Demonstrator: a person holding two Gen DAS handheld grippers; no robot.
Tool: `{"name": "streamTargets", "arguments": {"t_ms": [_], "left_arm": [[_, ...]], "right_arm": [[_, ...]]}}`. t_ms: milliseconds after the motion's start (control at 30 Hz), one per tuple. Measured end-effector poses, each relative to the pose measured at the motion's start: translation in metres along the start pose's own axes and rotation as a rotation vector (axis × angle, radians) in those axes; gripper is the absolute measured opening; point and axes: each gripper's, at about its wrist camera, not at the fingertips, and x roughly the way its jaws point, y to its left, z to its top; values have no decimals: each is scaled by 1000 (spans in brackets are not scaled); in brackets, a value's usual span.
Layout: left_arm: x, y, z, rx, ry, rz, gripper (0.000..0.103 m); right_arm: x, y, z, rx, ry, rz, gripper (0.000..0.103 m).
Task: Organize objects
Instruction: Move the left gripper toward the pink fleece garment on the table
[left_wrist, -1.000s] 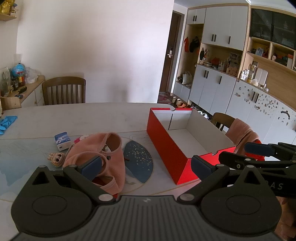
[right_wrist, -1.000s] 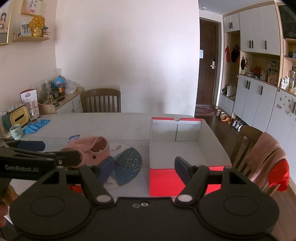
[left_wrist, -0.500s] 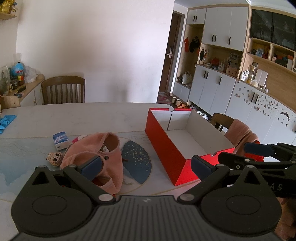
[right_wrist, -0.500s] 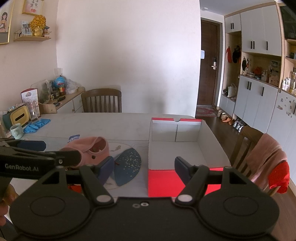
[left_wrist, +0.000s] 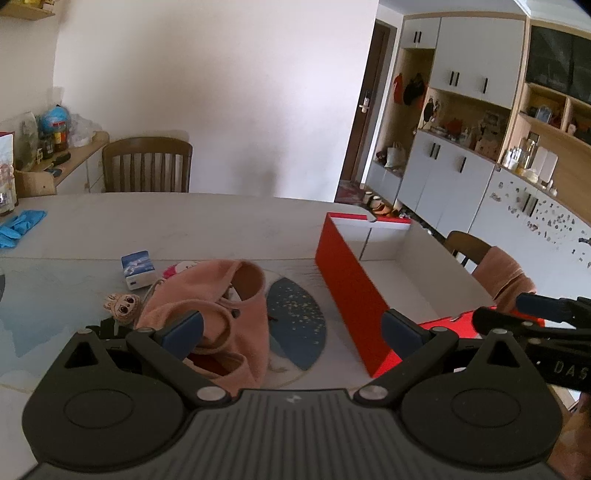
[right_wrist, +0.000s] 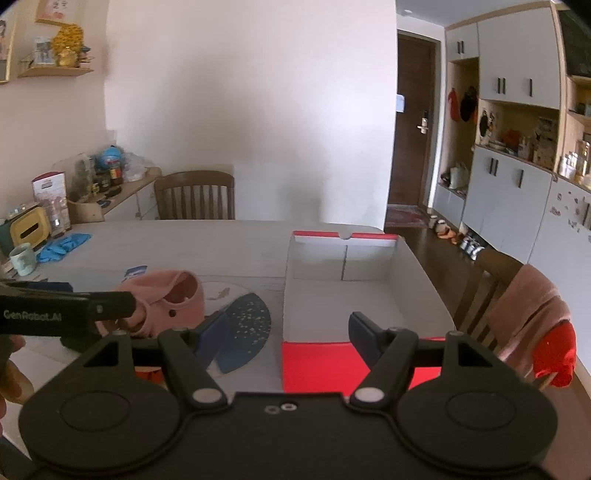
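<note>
A red box (left_wrist: 351, 291) with a white inside (right_wrist: 343, 295) stands open on the table, right of centre, nothing visible in it. Left of it lies a pink cloth hat (left_wrist: 218, 306) (right_wrist: 170, 299), partly over a round dark blue fan (left_wrist: 299, 321) (right_wrist: 247, 328). A small blue-white packet (left_wrist: 138, 269) and a little doll face (left_wrist: 123, 304) lie further left. My left gripper (left_wrist: 291, 328) is open, just short of the hat. My right gripper (right_wrist: 288, 332) is open above the box's near edge. Each gripper shows at the edge of the other's view.
The pale table (left_wrist: 203, 225) runs back to a wooden chair (left_wrist: 147, 164). Blue gloves (left_wrist: 20, 223) lie at its far left, near a mug (right_wrist: 22, 260). A second chair with pink and red cloths (right_wrist: 532, 325) stands on the right. Cabinets (left_wrist: 461, 177) line the right wall.
Both views have shifted slightly, the left gripper turning a little to the left. Neither gripper has changed its opening and nothing on the table has moved.
</note>
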Motion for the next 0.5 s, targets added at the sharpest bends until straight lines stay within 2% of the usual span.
{"name": "streamTargets", "arguments": {"t_ms": [267, 500], "left_arm": [[27, 21, 7, 61, 40, 1, 103], [47, 45, 12, 61, 68, -17, 103]], "right_arm": [[26, -1, 8, 57, 49, -91, 72], [33, 13, 14, 71, 59, -147, 72]]}}
